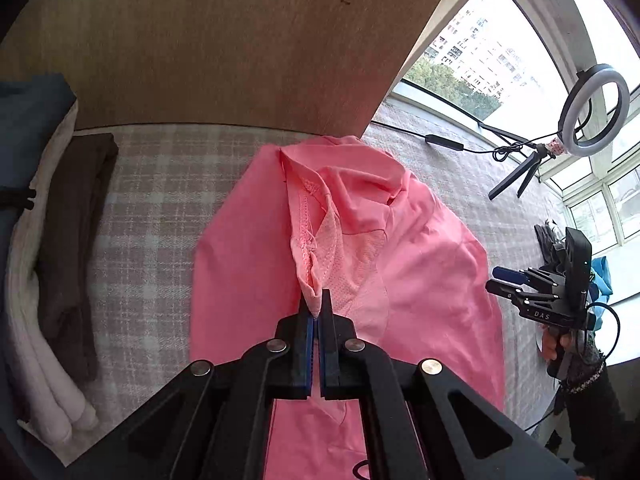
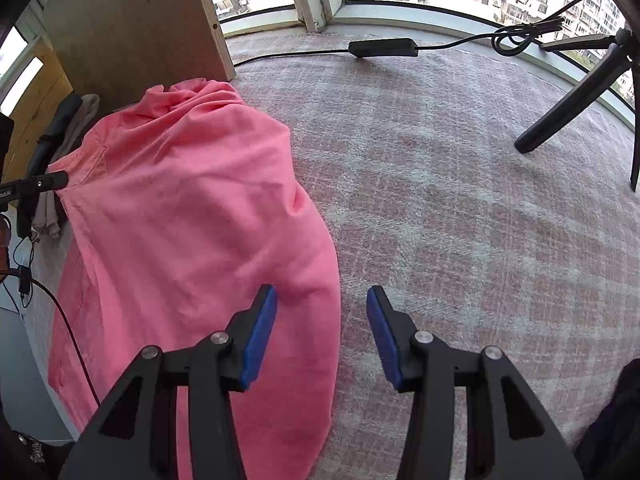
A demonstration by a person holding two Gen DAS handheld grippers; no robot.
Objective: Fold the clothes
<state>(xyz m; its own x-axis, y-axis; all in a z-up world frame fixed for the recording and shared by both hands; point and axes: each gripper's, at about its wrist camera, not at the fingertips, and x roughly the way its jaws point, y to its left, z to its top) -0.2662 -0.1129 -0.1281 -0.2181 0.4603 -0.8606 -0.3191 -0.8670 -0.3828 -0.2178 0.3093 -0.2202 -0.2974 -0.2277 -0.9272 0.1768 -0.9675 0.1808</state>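
A pink garment [image 1: 420, 248] lies on the plaid-covered surface, with its mesh-lined inner edge [image 1: 316, 248] pulled up. My left gripper [image 1: 316, 308] is shut on that edge and lifts it toward me. The garment also shows in the right wrist view [image 2: 188, 208], draped from the left gripper's finger [image 2: 36, 184] at the left edge. My right gripper [image 2: 322, 300] is open and empty, hovering over the garment's right edge and the bare cover. It also shows in the left wrist view [image 1: 504, 280], held by a hand at the far right.
Folded brown [image 1: 76, 240] and white [image 1: 36, 320] clothes lie at the left. A wooden board [image 1: 240, 40] stands behind the garment. A ring light on a tripod [image 1: 592, 108] and its cable with inline switch [image 2: 382, 47] sit by the window.
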